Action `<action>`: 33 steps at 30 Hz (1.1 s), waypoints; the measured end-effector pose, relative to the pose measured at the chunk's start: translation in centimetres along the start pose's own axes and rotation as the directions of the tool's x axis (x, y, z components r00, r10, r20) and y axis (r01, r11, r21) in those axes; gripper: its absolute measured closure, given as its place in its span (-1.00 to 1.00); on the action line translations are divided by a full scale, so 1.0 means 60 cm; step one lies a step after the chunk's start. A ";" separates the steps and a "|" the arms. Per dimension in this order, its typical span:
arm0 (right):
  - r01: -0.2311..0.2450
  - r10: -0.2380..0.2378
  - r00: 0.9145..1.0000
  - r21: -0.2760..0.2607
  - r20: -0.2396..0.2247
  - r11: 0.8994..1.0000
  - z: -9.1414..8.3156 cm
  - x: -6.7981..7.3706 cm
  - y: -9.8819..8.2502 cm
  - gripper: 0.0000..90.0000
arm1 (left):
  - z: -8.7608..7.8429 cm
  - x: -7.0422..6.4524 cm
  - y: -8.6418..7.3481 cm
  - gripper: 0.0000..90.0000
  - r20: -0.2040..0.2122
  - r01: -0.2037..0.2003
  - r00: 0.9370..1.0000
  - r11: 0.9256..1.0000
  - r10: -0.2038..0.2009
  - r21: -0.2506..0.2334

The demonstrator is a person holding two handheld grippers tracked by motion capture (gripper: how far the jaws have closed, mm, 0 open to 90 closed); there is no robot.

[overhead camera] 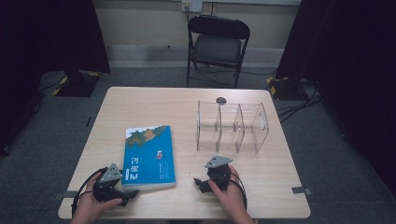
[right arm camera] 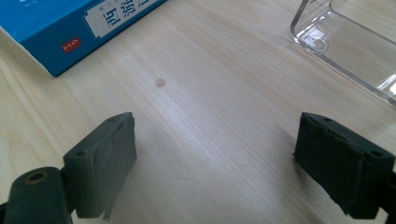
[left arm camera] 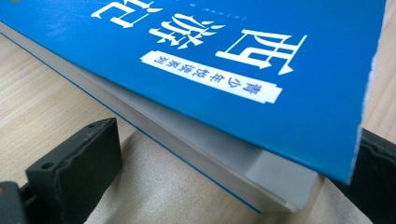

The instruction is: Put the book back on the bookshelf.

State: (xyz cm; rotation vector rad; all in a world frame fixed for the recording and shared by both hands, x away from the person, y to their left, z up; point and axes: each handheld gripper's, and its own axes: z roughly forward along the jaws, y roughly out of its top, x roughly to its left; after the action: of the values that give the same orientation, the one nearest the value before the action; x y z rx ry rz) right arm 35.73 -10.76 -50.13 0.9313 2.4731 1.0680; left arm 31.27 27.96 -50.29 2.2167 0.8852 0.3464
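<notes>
Blue book [overhead camera: 149, 157] flat on desk [overhead camera: 187, 100], front-left. Left hand-held gripper [overhead camera: 122, 196] at its 7 o'clock corner, jaws wide, corner between them (pads not pressing). Right hand-held gripper [overhead camera: 200, 183] open over bare desk, clear organizer [overhead camera: 232, 127] at its 1 o'clock.

Light is falling from above onto the bench [overhead camera: 187, 100], leaving the floor and both side edges of the high view lying in deep dimness. That view is looking soft and slightly grainy. In the gripper views the black jaws are blurring close to the lens, while the book [left arm camera: 224, 70] cover is staying bright, casting a soft shadow beneath.
</notes>
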 end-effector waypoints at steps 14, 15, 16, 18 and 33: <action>-0.001 0.001 1.000 -0.004 -0.016 1.000 0.000 -0.003 0.000 -0.74 | -0.004 -0.003 0.001 -0.83 -0.008 -0.002 1.000 1.000 0.002 -0.007; -0.011 0.011 1.000 -0.004 -0.024 1.000 -0.001 -0.004 0.000 -0.74 | -0.004 -0.004 0.001 -0.82 -0.007 0.004 1.000 1.000 -0.004 -0.012; -0.018 0.017 0.999 -0.009 -0.034 1.000 -0.002 -0.005 -0.001 -0.74 | -0.004 -0.006 0.000 -0.82 -0.016 0.013 1.000 1.000 -0.013 -0.020; -0.019 0.018 0.999 -0.011 -0.037 1.000 -0.002 -0.006 -0.001 -0.74 | -0.004 -0.006 0.000 -0.82 -0.016 0.013 1.000 1.000 -0.013 -0.018; -0.042 0.040 0.995 -0.015 -0.089 0.999 -0.021 -0.008 -0.006 -0.68 | -0.005 -0.003 0.014 -0.80 -0.004 0.010 1.000 0.999 -0.010 0.049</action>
State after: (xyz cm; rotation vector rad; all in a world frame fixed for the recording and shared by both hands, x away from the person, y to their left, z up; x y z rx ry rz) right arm 35.33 -11.96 -49.52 0.9530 2.5215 1.1656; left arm 31.39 27.57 -49.50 2.2559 0.9159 0.3279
